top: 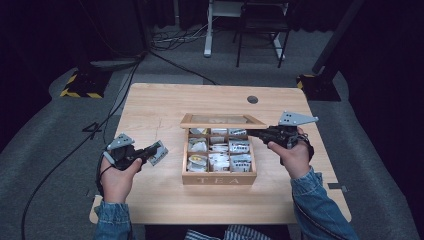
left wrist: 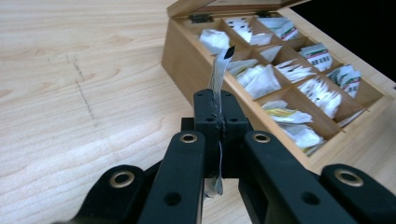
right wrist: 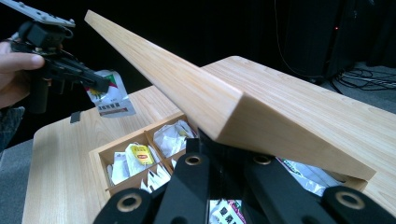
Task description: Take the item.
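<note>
A: From the high view, the left tongs (top: 152, 151) are clamped on a tea sachet (top: 158, 152), held off to the left of the tea box (top: 219, 178), above the desk (top: 165, 102). The right tongs (top: 251, 132) reach in at the box's right rear corner, up by the lid (top: 222, 120).

B: So one hand props the lid and the other takes the sachet away?

A: That's my reading. In the left gripper view the sachet (left wrist: 219, 74) stands edge-on, pinched flat between the closed left tongs (left wrist: 218, 122), with the tea box (left wrist: 187, 56) just beyond them and its compartments full of other packets. The grip looks firm, so I'd carry it well away from the box wall before letting go.

B: And the right side?

A: In the right gripper view the lid (right wrist: 187, 88) slopes up directly above the right tongs (right wrist: 223, 154), which look shut on its edge; the contact itself is partly hidden. Farther off from the tea box (right wrist: 100, 161), the left tongs (right wrist: 105, 86) hold the sachet (right wrist: 109, 98) clear of the desk.

B: Advice?

A: Keep the lid steady and high; if it slips it could drop on the packets. Set the sachet down flat on the desk, left of the box.
</note>
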A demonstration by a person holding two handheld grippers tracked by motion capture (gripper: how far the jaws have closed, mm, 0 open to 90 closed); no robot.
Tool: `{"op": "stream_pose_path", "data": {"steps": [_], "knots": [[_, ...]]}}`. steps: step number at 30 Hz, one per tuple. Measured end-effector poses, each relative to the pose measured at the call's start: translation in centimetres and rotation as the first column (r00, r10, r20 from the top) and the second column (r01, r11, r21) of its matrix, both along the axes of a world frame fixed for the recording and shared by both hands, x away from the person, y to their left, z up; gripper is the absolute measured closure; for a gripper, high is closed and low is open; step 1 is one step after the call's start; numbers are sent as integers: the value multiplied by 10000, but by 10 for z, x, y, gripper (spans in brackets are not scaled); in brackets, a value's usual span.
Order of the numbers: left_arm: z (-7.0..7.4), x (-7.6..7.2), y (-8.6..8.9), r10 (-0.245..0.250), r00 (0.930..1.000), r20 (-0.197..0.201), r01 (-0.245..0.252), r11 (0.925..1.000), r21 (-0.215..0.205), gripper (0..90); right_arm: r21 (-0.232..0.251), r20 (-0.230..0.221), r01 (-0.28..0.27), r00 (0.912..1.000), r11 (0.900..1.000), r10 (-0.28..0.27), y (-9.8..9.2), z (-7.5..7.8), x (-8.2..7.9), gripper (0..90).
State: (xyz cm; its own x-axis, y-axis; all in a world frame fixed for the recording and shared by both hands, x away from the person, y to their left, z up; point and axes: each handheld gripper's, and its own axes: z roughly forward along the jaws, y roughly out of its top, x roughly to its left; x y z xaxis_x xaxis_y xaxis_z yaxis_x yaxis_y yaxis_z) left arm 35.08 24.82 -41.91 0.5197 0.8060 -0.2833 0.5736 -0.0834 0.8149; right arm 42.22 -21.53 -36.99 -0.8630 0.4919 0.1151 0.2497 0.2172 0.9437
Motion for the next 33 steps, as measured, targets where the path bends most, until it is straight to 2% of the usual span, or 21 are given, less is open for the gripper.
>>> {"op": "stream_pose_path", "data": {"steps": [8,13,19,28,30,33], "knots": [[-17,8,8,287,9988,-405,-295,9994,-179,889,5,-13,-11,10000,10000,11,0,0,0,900],[-29,12,14,432,9959,-799,-464,9982,-388,889,11,-20,-11,10000,10000,11,0,0,0,900],[-37,15,18,544,9937,-976,-600,9966,-557,888,-18,-45,9,10000,10000,-9,0,-1,-1,900],[-46,19,20,588,9913,-1174,-648,9968,-477,862,-29,-40,7,10000,10000,-8,0,-1,-1,900],[-47,19,20,646,9912,-1153,-708,9962,-504,842,-30,-43,9,10000,10000,-10,0,-1,-1,900],[-47,19,20,666,9914,-1130,-702,9971,-281,791,-22,-39,3,10000,10000,-3,0,-1,-1,900]]}}
